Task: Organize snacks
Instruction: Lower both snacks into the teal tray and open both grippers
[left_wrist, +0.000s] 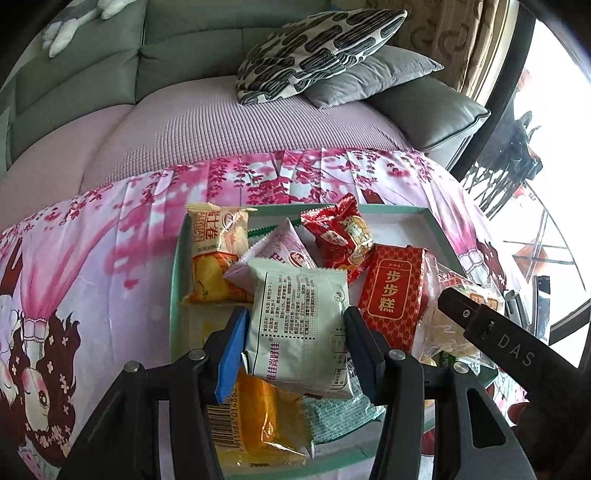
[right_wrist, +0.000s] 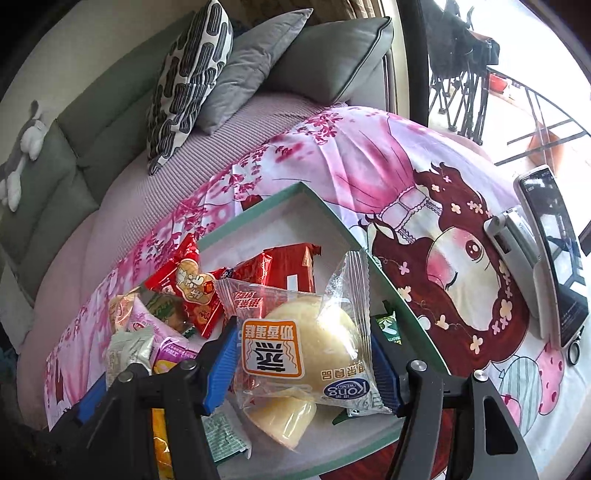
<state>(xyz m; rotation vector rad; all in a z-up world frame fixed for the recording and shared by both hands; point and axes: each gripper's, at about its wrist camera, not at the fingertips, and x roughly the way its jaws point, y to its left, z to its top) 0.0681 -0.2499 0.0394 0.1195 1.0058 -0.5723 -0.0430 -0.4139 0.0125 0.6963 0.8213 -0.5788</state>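
Two sets of tongs are mine here, both angled down over a shallow green-rimmed tray (left_wrist: 436, 221) of snacks. My left tongs (left_wrist: 293, 332) are clamped on a white snack packet (left_wrist: 299, 325) with printed text, blue pads pressing its two sides above the tray. My right tongs (right_wrist: 301, 358) have a clear-wrapped steamed cake (right_wrist: 314, 343) between their pads, and both pads seem to touch the wrapper.

In the tray lie a yellow packet (left_wrist: 218, 254), a pale pink packet (left_wrist: 284, 247), a red crinkled packet (left_wrist: 343, 236), a red boxed cake (left_wrist: 393, 291) and an orange packet (left_wrist: 255, 413) near my left tongs.

The tray sits on a pink cartoon-print cloth (right_wrist: 424, 206), spread over a lilac waffle-textured cover (left_wrist: 221, 129) on a grey-green sofa (left_wrist: 184, 55). A black-and-white patterned cushion (left_wrist: 314, 51) leans on a grey cushion (left_wrist: 376, 74) at the sofa's back. A phone (right_wrist: 554, 251) rests on a stand on the cloth, to the right of the tray in the right wrist view. A bright window (right_wrist: 517, 74) lies past the sofa's end.
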